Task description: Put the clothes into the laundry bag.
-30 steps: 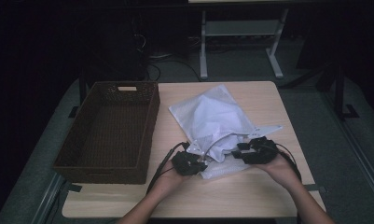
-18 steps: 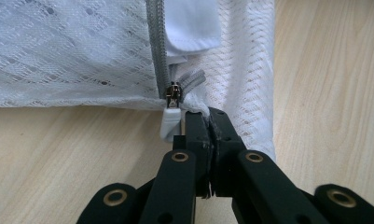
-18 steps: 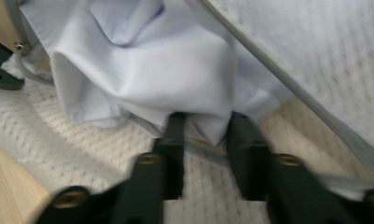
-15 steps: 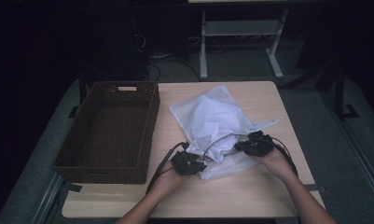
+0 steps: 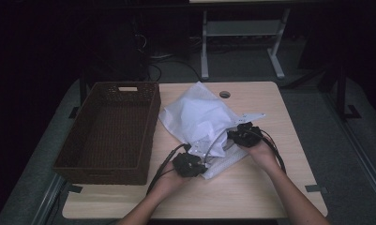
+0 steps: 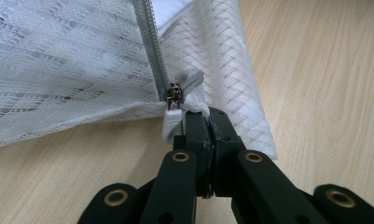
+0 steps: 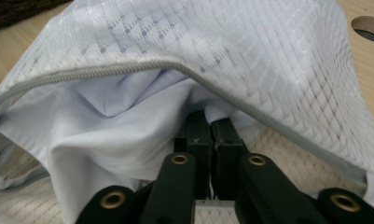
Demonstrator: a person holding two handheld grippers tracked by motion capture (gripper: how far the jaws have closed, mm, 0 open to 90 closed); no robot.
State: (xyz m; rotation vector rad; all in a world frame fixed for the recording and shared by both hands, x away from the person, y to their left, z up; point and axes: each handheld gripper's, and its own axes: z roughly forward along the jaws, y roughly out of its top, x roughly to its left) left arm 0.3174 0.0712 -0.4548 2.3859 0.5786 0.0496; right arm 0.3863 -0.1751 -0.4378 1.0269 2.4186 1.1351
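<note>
A person seated at a light wooden table [image 5: 251, 187] works on a white mesh laundry bag [image 5: 199, 117] with 2 hand-held grippers. The bag lies near the middle of the tabletop, just right of a dark woven basket [image 5: 110, 131] that stands along the left edge. The left gripper [image 5: 195, 164] sits at the bag's near corner; in the left gripper view its jaws are pressed together on the mesh at the end of the grey zipper [image 6: 147, 51], right beside the slider and its white pull tab [image 6: 171, 122]. The right gripper [image 5: 235, 136] reaches into the bag's open mouth from the right side. In the right gripper view its jaws, which have just been closing and then eased slightly, stand nearly together with a fold of the white cloth [image 7: 105, 135] inside the bag pinched between their tips, under the arch of the unzipped grey edge [image 7: 128, 67]. Part of the mesh lies flat on the wood beneath the right gripper. A round cable hole [image 5: 225, 94] shows in the tabletop beyond the bag, and both of the person's forearms enter from the bottom of the high view.
</note>
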